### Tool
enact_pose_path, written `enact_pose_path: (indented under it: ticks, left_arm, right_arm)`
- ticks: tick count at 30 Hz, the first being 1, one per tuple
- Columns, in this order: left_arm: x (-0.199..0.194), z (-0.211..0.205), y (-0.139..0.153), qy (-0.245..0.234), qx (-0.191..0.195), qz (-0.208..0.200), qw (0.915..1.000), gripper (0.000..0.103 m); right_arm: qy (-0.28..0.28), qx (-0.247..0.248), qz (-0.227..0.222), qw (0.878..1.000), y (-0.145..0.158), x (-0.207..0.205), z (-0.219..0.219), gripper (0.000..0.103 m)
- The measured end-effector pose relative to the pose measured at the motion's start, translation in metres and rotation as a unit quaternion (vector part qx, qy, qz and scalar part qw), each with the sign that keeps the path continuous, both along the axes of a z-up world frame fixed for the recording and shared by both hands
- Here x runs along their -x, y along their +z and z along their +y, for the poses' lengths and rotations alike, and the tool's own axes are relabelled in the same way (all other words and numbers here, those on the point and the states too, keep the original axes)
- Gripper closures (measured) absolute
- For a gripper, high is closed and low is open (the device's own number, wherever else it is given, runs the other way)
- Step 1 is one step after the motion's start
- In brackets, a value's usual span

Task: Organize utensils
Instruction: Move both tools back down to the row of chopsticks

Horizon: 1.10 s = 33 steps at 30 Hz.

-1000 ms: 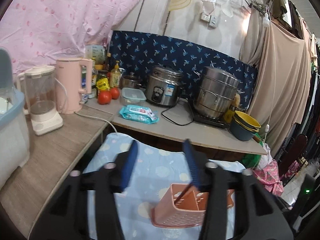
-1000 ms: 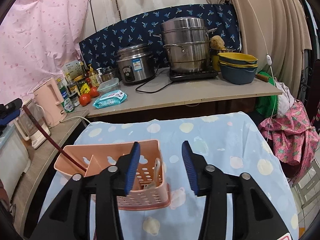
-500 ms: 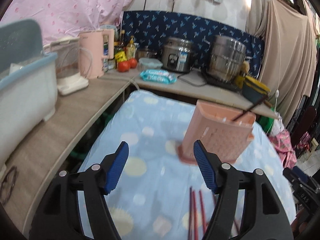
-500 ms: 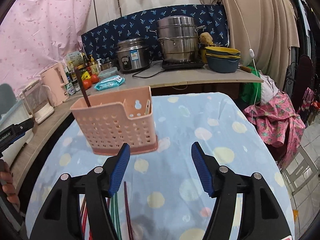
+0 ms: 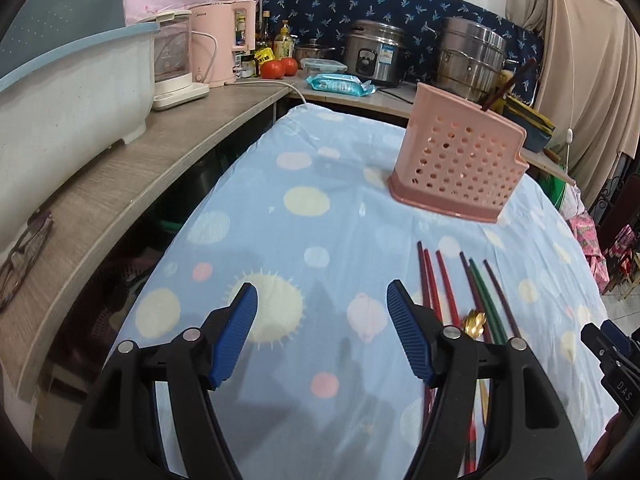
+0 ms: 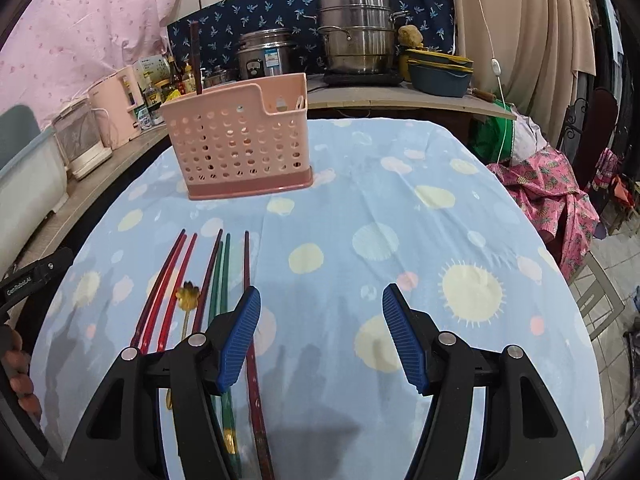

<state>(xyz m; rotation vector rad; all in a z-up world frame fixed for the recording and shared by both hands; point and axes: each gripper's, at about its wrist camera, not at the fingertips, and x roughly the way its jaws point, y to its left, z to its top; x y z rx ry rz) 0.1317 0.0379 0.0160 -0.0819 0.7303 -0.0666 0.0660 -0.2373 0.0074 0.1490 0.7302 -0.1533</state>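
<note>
A pink perforated utensil holder stands on the blue spotted tablecloth, with one dark chopstick upright in it; it also shows in the left wrist view. Several red, green and dark chopsticks and a gold flower-headed spoon lie on the cloth nearer me; they show in the left wrist view too. My right gripper is open and empty, right of the chopsticks. My left gripper is open and empty, left of them.
A wooden counter runs along the left with a white tub, blender and pink kettle. Pots, a rice cooker, tomatoes and bowls sit on the back counter. Eyeglasses lie on the counter.
Both grippers have pulled back and down from the holder toward the near table edge. The holder now stands farther off and the loose chopsticks have come into full view.
</note>
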Motion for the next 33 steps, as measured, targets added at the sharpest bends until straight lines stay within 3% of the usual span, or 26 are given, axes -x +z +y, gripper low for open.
enact_pose_path:
  ticks: [11, 33]
  left_arm:
    - [0.023, -0.015, -0.011, -0.021, -0.026, 0.01, 0.9994, 0.039]
    - [0.038, -0.018, -0.021, -0.03, -0.028, 0.033, 0.9986, 0.039]
  right_arm:
    - [0.008, -0.011, 0.017, 1.0, -0.012, 0.024, 0.008, 0.042]
    - [0.034, -0.017, 0.044, 0.998, -0.027, 0.045, 0.024, 0.042]
